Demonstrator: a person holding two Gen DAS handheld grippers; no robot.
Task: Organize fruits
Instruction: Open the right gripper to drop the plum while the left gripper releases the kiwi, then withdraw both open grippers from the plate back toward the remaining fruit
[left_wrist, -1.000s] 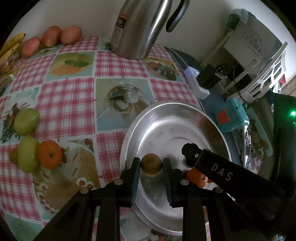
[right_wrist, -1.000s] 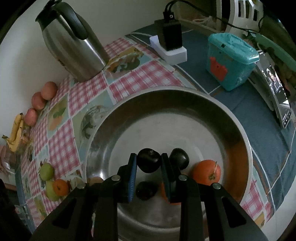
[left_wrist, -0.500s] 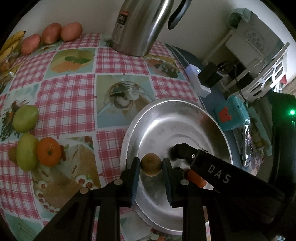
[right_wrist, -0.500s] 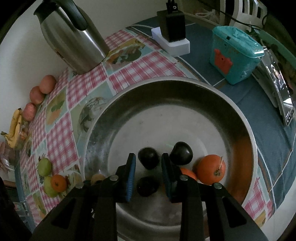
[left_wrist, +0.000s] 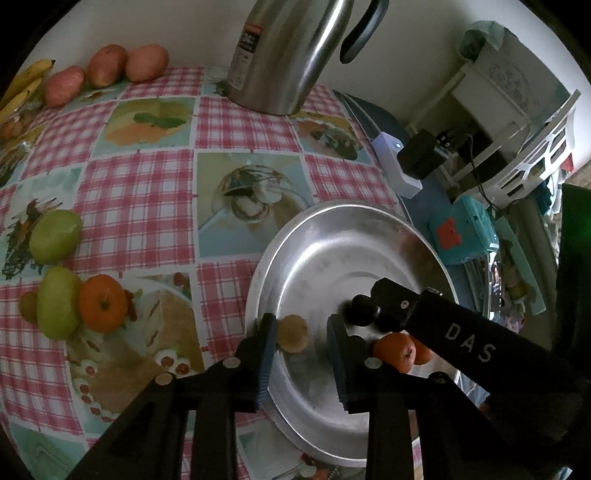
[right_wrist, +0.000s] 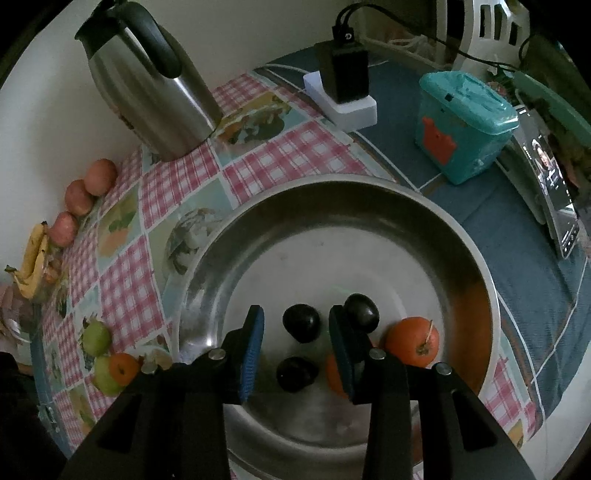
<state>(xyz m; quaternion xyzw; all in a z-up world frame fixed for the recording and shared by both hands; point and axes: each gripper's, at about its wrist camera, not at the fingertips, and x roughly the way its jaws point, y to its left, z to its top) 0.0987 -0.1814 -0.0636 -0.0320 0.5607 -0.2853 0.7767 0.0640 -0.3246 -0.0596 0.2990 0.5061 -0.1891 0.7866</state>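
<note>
Inside the steel bowl (right_wrist: 461, 236), the right gripper (right_wrist: 295, 336) stood with its jaws spread, a dark plum (right_wrist: 301, 322) lying loose between them, a second plum (right_wrist: 362, 312) just past its right finger, a third (right_wrist: 296, 373) nearer the camera and an orange (right_wrist: 413, 340) to the right. Over the bowl's near-left rim, the left gripper (left_wrist: 301, 341) was likewise parted, gripping nothing, with a small brown fruit (left_wrist: 292, 333) resting against its left finger (left_wrist: 266, 343), clear of the right one.

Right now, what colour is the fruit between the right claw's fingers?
Near-black fruit, clearest in the right wrist view.
</note>
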